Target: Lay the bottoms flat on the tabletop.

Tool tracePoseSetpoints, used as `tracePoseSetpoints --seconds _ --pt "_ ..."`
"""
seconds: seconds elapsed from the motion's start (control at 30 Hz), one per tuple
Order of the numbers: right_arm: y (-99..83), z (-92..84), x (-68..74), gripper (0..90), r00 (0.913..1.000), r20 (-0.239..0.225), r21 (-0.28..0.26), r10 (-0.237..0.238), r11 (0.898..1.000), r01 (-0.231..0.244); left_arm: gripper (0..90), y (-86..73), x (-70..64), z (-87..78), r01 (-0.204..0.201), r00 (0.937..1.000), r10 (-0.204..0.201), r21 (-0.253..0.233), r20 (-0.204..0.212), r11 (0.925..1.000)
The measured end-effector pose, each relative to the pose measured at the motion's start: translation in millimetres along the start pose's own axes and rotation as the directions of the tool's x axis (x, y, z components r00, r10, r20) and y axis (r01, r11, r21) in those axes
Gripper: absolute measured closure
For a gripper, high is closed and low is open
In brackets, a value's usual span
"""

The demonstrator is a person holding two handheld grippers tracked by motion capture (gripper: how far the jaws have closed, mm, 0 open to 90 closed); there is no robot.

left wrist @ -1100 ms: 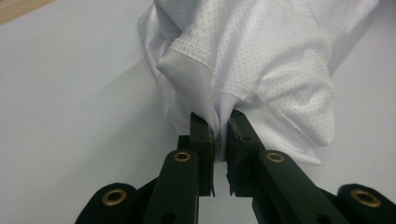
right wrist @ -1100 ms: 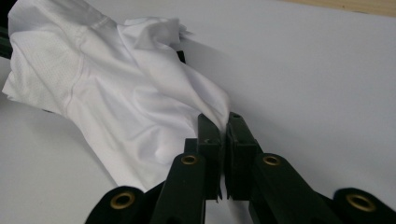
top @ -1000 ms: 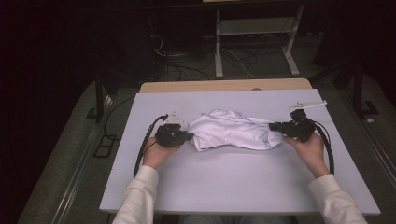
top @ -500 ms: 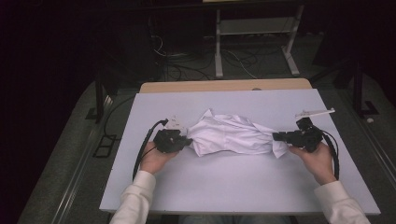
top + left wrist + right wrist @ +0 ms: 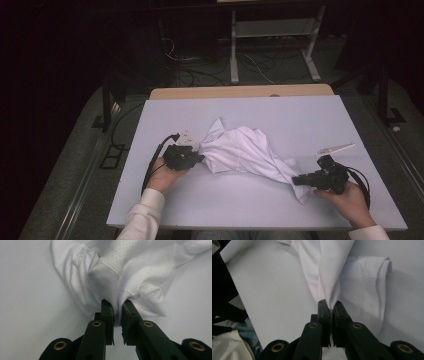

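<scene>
Pale counter (image 5: 250,210) carries a white shirt (image 5: 240,150) at mid-frame, bunched and not yet spread flat, so I judge most of the straightening is left. Left claw (image 5: 200,158) is clamped on its left edge, right claw (image 5: 296,180) on a corner at lower right, near the counter's front edge; open room lies above and right.

Right gripper (image 5: 331,305) clamped tight on a drawn-up fold of white garment (image 5: 324,270); hemmed edge (image 5: 372,290) lying flat on pale table (image 5: 274,297) just beside.
</scene>
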State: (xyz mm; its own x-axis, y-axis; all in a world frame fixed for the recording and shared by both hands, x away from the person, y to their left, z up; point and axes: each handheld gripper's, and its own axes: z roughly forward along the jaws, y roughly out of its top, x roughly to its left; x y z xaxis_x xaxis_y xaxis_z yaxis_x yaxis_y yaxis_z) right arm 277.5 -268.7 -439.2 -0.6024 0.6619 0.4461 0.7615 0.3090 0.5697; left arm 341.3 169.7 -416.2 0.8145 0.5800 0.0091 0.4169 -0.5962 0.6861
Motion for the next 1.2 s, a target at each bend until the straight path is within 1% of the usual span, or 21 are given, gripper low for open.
tracePoseSetpoints --seconds 0.07,0.2,0.23,0.27,0.3,0.33,0.4,0.43,0.5,0.6,0.67,0.7,0.73,0.83,0.93,1.0,1.03,1.07,1.13,1.17,1.2 --pt "-3.9 -1.8 -0.7 84.8 0.9999 -0.002 0.007 0.014 1.0 -0.014 80.5 0.1 -1.2 -0.7 -0.003 1.0 0.003 0.0 0.001 1.0" --pt "-6.7 -4.4 -2.0 84.8 0.9997 -0.013 0.008 0.021 1.0 -0.021 80.6 3.0 -3.1 -1.7 -0.009 1.0 0.009 -0.007 0.002 0.9999" --pt "-6.0 -5.0 -2.1 81.5 0.9995 -0.02 0.01 0.023 1.0 -0.022 80.7 4.8 -4.3 -2.2 -0.015 0.9999 0.015 -0.007 0.001 0.9999" --pt "-6.0 -5.0 -2.1 81.5 0.9995 -0.02 0.01 0.023 1.0 -0.022 80.7 5.7 -4.9 -2.4 -0.017 0.9999 0.017 -0.009 0.001 0.9998" --pt "-3.4 -5.1 -0.1 66.2 1.0 0.007 -0.004 0.002 1.0 -0.002 80.7 7.5 -5.4 -2.8 -0.021 0.9998 0.021 -0.012 0.002 0.9997" --pt "-3.4 -5.1 -0.1 66.2 1.0 0.007 -0.004 0.002 1.0 -0.002 80.7 8.5 -5.6 -2.9 -0.02 0.9998 0.02 -0.016 0.002 0.9997" --pt "1.1 -4.7 2.4 55.0 0.9993 0.033 -0.034 -0.019 0.999 0.02 80.7 11.3 -5.0 -2.6 -0.02 0.9998 0.02 -0.023 -0.001 0.9995" --pt "6.8 -3.9 3.6 46.7 0.9986 0.044 -0.053 -0.027 0.998 0.03 80.8 13.3 -4.4 -1.9 -0.019 0.9998 0.018 -0.028 -0.007 0.9994" --pt "15.2 -1.7 3.3 40.2 0.9974 0.06 -0.081 -0.041 0.996 0.045 80.8 15.6 -4.2 -1.0 -0.016 0.9998 0.016 -0.037 -0.007 0.9992" --pt "32.0 4.6 -2.3 28.7 0.9967 0.055 -0.118 -0.06 0.991 0.066 80.8 20.4 -5.9 -0.8 -0.025 0.9995 0.024 -0.043 -0.018 0.9987" --pt "43.6 10.4 -7.3 23.7 0.9961 0.063 -0.14 -0.062 0.988 0.07 80.9 22.2 -6.2 -0.8 -0.03 0.9994 0.029 -0.049 -0.021 0.9983" --pt "43.6 10.4 -7.3 23.7 0.9961 0.063 -0.14 -0.062 0.988 0.07 80.9 24.1 -6.4 -0.8 -0.034 0.9992 0.033 -0.052 -0.024 0.9981" --pt "58.2 18.2 -14.3 19.2 0.9951 0.077 -0.149 -0.061 0.986 0.072 80.9 27.8 -6.6 0.5 -0.037 0.999 0.035 -0.062 -0.026 0.9974" --pt "76.9 25.9 -25.2 17.8 0.9947 0.092 -0.168 -0.045 0.984 0.06 80.9 34.2 -7.1 2.3 -0.046 0.9985 0.044 -0.067 -0.031 0.9967" --pt "94.7 35.2 -36.5 17.9 0.9976 0.068 -0.2 -0.013 0.979 0.026 81.0 41.5 -7.4 3.4 -0.053 0.998 0.05 -0.083 -0.037 0.9951" --pt "99.8 40.4 -39.3 17.9 0.9977 0.067 -0.198 -0.009 0.98 0.022 81.0 44.4 -7.1 4.5 -0.052 0.9981 0.049 -0.092 -0.036 0.9944" --pt "104.2 46.4 -41.7 18.4 0.9974 0.072 -0.193 -0.008 0.981 0.022 81.0 48.7 -6.6 6.0 -0.052 0.9983 0.049 -0.099 -0.033 0.9938" --pt "112.0 60.0 -46.0 20.0 0.9965 0.084 -0.164 0.002 0.986 0.012 81.1 55.5 -6.5 8.7 -0.052 0.9983 0.049 -0.106 -0.031 0.993" --pt "119.0 73.2 -49.4 22.2 0.9948 0.101 -0.138 0.0 0.99 0.014 81.2 59.7 -6.5 10.0 -0.058 0.998 0.055 -0.11 -0.032 0.9923" --pt "119.0 73.2 -49.4 22.2 0.9948 0.101 -0.138 0.0 0.99 0.014 81.2 64.0 -6.7 11.0 -0.065 0.9976 0.061 -0.11 -0.032 0.9919" --pt "125.6 83.9 -51.5 25.6 0.9946 0.104 -0.124 -0.002 0.992 0.015 81.5 68.2 -7.6 12.0 -0.066 0.9975 0.063 -0.113 -0.031 0.9914"
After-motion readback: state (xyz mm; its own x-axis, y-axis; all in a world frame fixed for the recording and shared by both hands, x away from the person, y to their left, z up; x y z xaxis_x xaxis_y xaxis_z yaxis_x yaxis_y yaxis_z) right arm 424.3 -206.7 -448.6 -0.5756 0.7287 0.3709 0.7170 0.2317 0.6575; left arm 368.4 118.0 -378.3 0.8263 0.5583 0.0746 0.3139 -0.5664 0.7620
